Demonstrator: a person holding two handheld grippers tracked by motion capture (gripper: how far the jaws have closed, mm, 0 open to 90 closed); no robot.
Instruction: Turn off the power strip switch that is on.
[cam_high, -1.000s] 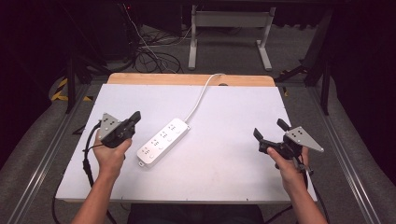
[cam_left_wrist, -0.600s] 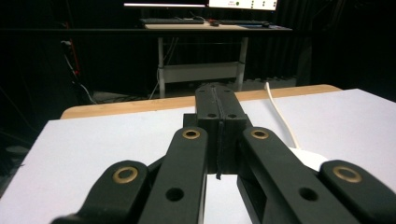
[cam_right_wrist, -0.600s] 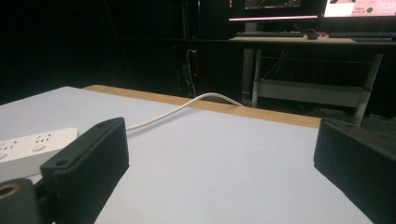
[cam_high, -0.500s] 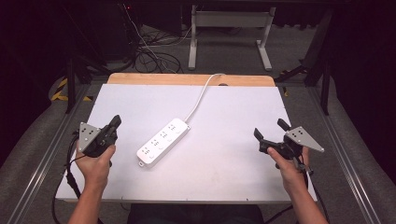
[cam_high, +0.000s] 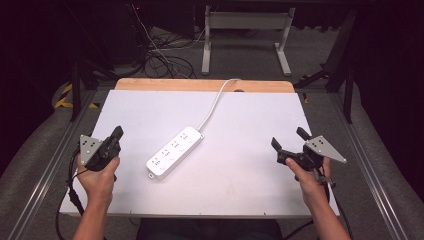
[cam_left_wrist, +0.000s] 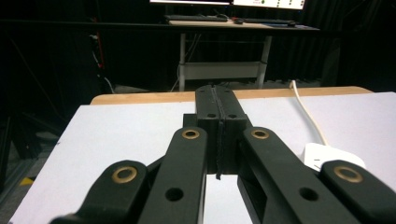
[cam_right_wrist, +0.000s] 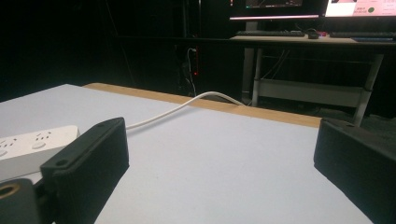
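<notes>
From the high view I have both forearms coming in from the near edge, one at each side of the white tabletop (cam_high: 250, 115). My left hand (cam_high: 97, 175) sits at the near left corner, wrapped around the left gripper (cam_high: 117, 134), which points toward the far edge and slightly right, its grey three-cornered plate turned out to the left. In the left gripper view its jaws are pressed together with nothing between them, and the tips hang above bare tabletop.

My right hand (cam_high: 306, 176) is at the near right, wrist angled inward, holding the right gripper (cam_high: 289, 138) so it points far and a little left. Its jaws stand wide apart; in the right gripper view I see open tabletop between the two black pads, and nothing held.

The white power strip (cam_high: 175, 153) lies flat near the middle of the tabletop, set diagonally, its near end toward the left and its far end toward the right. It is nearer the left gripper than the right one, but touches neither. Its white cord (cam_high: 214, 106) runs from the far end up over the wooden strip along the far edge. In the left gripper view the power strip's rounded end shows just to the right of the jaws.
</notes>
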